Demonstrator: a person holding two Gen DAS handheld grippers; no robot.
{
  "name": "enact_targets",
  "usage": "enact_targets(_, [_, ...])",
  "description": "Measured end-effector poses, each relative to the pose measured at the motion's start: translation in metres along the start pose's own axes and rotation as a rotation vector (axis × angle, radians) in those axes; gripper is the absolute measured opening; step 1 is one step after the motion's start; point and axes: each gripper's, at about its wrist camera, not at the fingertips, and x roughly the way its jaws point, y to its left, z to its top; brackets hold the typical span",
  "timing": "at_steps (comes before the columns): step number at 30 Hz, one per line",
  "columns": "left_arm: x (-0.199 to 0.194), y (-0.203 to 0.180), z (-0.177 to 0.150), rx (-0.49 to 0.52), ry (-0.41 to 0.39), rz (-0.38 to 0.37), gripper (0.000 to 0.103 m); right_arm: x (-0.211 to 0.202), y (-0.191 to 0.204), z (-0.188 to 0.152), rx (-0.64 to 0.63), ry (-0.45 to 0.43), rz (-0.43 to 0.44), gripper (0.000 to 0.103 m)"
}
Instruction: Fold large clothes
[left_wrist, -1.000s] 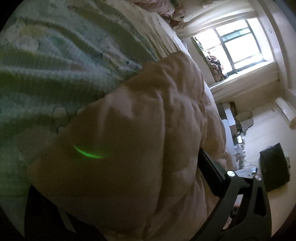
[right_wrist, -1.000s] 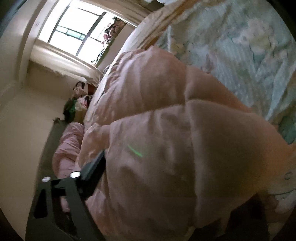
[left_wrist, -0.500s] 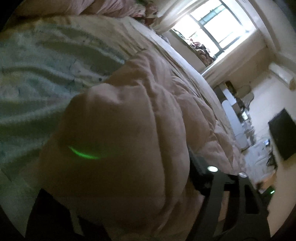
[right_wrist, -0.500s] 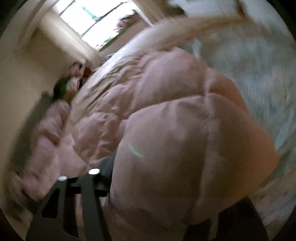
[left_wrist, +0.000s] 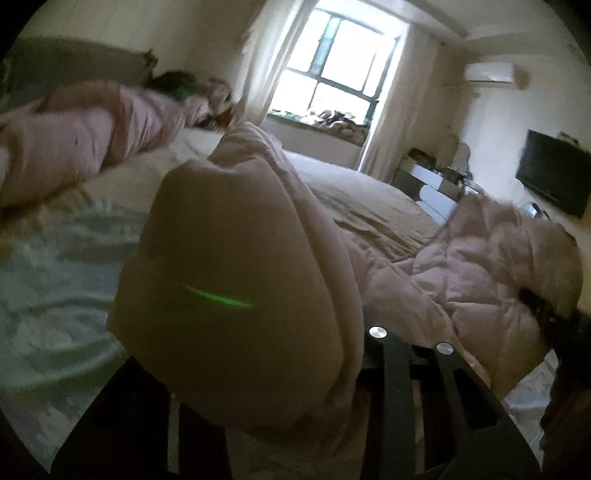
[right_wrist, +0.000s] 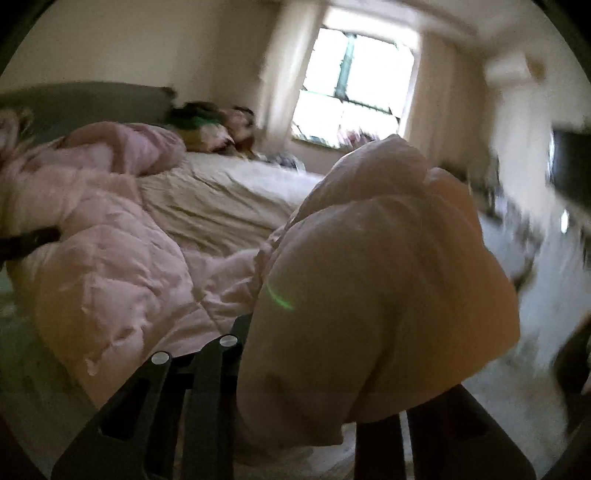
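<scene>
A pink padded coat (left_wrist: 236, 258) lies across the bed, its quilted body sagging between my two hands. A puffy fold of it bulges up between the fingers of my left gripper (left_wrist: 258, 369), whose jaws are closing and pinch that fold. In the right wrist view another thick fold of the coat (right_wrist: 369, 277) fills my right gripper (right_wrist: 332, 376); its jaws are closing on the fabric too. Both held folds are raised off the bedding. The fingertips are buried in the padding.
A beige sheet (left_wrist: 369, 199) covers the bed, with a pale green patterned blanket (left_wrist: 55, 277) near me. Pink clothes (left_wrist: 74, 140) are heaped by the headboard. A bright window (left_wrist: 340, 74) is ahead, and a dark TV (left_wrist: 554, 173) hangs on the right wall.
Both views have rolled from sideways to upright and risen. The coat folds have come up off the green blanket, and both pairs of fingers have drawn closer together around the padding.
</scene>
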Motion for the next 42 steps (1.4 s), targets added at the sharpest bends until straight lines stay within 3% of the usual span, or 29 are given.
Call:
enact_targets(3, [-0.023, -0.015, 0.008, 0.038, -0.036, -0.014, 0.027, -0.034, 0.014, 0.011, -0.089, -0.089, 0.007, 0.021])
enact_targets(9, [-0.062, -0.03, 0.011, 0.094, -0.055, -0.032, 0.027, -0.084, 0.007, -0.001, -0.116, -0.151, 0.033, 0.021])
enact_targets(24, [-0.102, -0.057, -0.028, 0.201, -0.026, -0.021, 0.027, -0.147, -0.012, -0.065, -0.093, -0.097, 0.054, 0.021])
enact_targets(34, [-0.111, -0.056, -0.046, 0.208, 0.008, 0.022, 0.028, -0.155, -0.015, -0.081, -0.056, -0.055, 0.044, 0.021])
enact_targets(42, [-0.11, -0.037, -0.059, 0.192, 0.052, 0.064, 0.029, -0.143, -0.029, -0.092, 0.047, 0.028, 0.026, 0.023])
